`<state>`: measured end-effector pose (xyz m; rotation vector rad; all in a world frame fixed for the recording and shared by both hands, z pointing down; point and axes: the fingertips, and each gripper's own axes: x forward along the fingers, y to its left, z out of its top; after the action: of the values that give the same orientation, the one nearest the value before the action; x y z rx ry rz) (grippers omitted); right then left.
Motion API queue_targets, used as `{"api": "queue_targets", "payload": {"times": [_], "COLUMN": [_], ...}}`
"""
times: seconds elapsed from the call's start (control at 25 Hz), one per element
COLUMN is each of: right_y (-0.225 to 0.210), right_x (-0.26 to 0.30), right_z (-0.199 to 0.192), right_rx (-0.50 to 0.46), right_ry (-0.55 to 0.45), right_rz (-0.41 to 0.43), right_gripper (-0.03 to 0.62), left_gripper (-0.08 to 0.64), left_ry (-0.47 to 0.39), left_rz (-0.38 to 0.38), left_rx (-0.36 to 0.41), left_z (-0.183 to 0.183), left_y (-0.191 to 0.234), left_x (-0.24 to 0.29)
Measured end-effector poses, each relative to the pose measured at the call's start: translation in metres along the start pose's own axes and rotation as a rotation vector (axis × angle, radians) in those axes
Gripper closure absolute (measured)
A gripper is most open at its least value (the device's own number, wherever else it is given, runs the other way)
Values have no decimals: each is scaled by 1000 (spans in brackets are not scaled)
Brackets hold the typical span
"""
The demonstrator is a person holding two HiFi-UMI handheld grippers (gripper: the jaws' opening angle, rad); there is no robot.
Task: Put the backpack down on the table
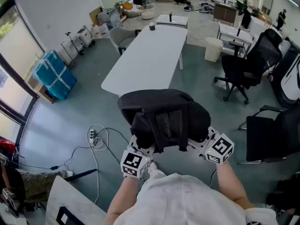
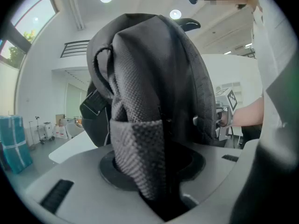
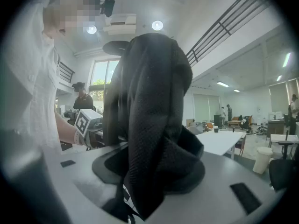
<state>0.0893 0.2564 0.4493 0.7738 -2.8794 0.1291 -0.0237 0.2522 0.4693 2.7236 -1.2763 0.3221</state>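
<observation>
A dark grey backpack [image 1: 161,114] hangs in the air in front of me, short of the near end of the long white table [image 1: 150,50]. My left gripper [image 1: 141,150] is shut on its lower left side. In the left gripper view a woven strap of the backpack [image 2: 154,69] runs down into my left gripper [image 2: 156,176]. My right gripper [image 1: 200,142] is shut on the lower right side. In the right gripper view the black fabric of the backpack [image 3: 149,92] drapes into my right gripper [image 3: 140,190]. The jaw tips are hidden by the cloth in both gripper views.
A small dark cup [image 1: 152,26] stands at the table's far end. A grey chair [image 1: 121,36] sits at the table's left. Black office chairs [image 1: 243,69] and a white bin [image 1: 213,49] are to the right. A power strip with cables [image 1: 92,137] lies on the floor at my left.
</observation>
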Motion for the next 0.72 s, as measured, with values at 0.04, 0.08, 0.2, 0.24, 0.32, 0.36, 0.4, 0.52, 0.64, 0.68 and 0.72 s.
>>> {"api": "queue_targets", "payload": {"times": [0.04, 0.08, 0.2, 0.24, 0.32, 0.36, 0.4, 0.52, 0.64, 0.68, 0.72], "right_y": [-1, -1, -3, -3, -4, -5, -5, -5, -4, -5, -5], "right_x": [0, 1, 1, 1, 1, 1, 1, 1, -2, -3, -5], "right_z": [2, 3, 5, 5, 4, 3, 3, 5, 6, 5, 4], "right_rx": [-1, -1, 2, 4, 5, 6, 8, 17, 26, 28, 31], "right_ry": [-2, -3, -3, -2, -3, -5, -7, -14, -24, -27, -28], "right_rz": [-4, -7, -11, -11, -12, -13, -13, -9, -6, -9, -12], "right_gripper": [381, 380, 382, 382, 382, 382, 382, 379, 377, 377, 377], "left_gripper": [391, 391, 393, 393, 393, 393, 393, 394, 394, 394, 394], "left_ry": [0, 0, 1, 2, 1, 0, -1, -1, -2, 0, 3], "left_rz": [-1, -3, -4, -4, -2, -2, -2, -5, -5, -7, -9], "left_rx": [2, 3, 5, 5, 6, 7, 9, 18, 29, 30, 29], "left_z": [2, 3, 6, 6, 5, 5, 5, 8, 9, 9, 8], "left_y": [1, 1, 2, 2, 2, 2, 2, 3, 0, -1, -3], "left_x": [0, 0, 1, 2, 3, 4, 4, 3, 1, 1, 2]}}
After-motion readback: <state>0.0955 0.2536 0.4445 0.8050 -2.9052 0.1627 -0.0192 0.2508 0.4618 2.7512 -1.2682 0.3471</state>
